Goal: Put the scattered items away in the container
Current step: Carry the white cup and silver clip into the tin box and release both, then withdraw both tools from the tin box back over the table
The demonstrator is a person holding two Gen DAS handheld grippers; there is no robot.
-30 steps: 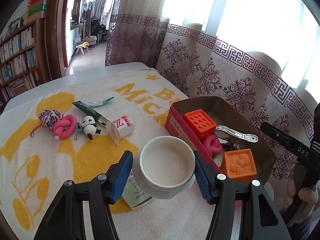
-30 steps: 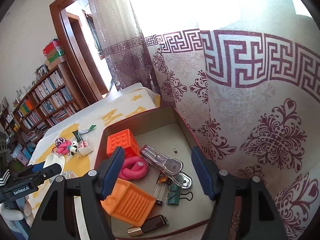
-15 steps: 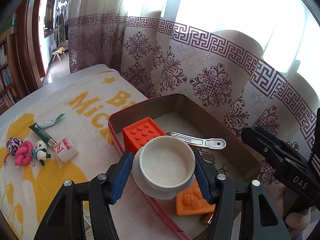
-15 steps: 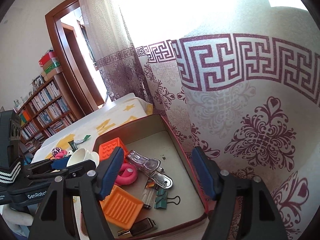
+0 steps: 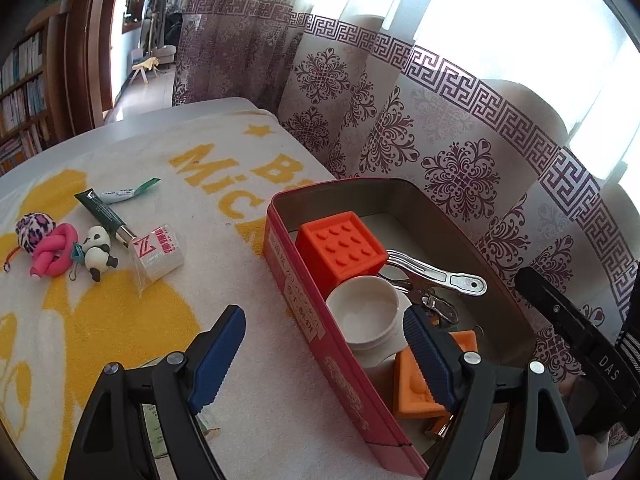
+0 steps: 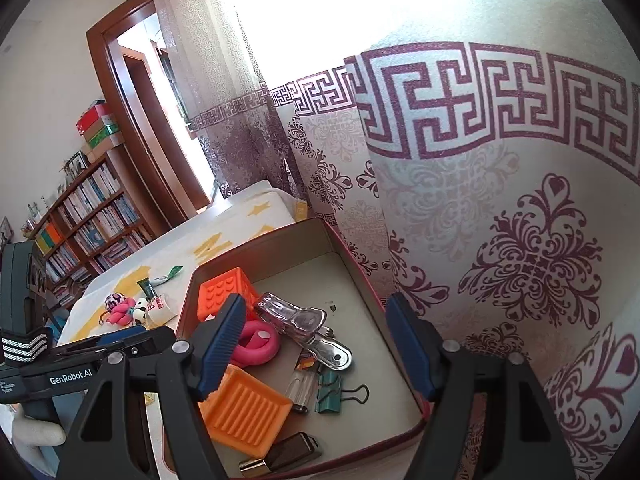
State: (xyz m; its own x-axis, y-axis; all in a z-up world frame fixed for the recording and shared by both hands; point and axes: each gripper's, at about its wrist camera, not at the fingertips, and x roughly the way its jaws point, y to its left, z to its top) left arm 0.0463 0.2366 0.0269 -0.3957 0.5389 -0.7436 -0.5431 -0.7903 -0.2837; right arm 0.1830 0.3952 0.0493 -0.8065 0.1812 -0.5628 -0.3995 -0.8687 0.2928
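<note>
the white cup (image 5: 370,317) now sits inside the red tin (image 5: 304,312), lower centre of the left wrist view, wedged between the orange studded block (image 5: 340,246) and a second orange block (image 5: 416,384); a second ago it was clamped in the left gripper (image 5: 324,350) above the towel, short of the tin. that gripper's jaws are opening and stand wide, the pads clear of the cup, nothing pressed between them. i judge this item delivered (one fewer to fetch).

the right gripper (image 6: 316,346) hangs over the tin with its jaws apart and nothing in them.

still scattered at centre left of the left wrist view: a leopard-print ball (image 5: 34,226), a pink twisted toy (image 5: 54,250), a panda figure (image 5: 98,252), a dark green tube (image 5: 106,216), a smaller white tube (image 5: 128,193) and a sachet (image 5: 158,254) with a red "z" mark.

readable writing: "genrobot.ai" on the left tool body (image 6: 70,378) at lower left of the right wrist view, "das" on the right tool body (image 5: 580,340) at right of the left wrist view, and part of yellow lettering on the towel (image 5: 120,320), "b…" and "mic…". the tin's label is too small to read.
</note>
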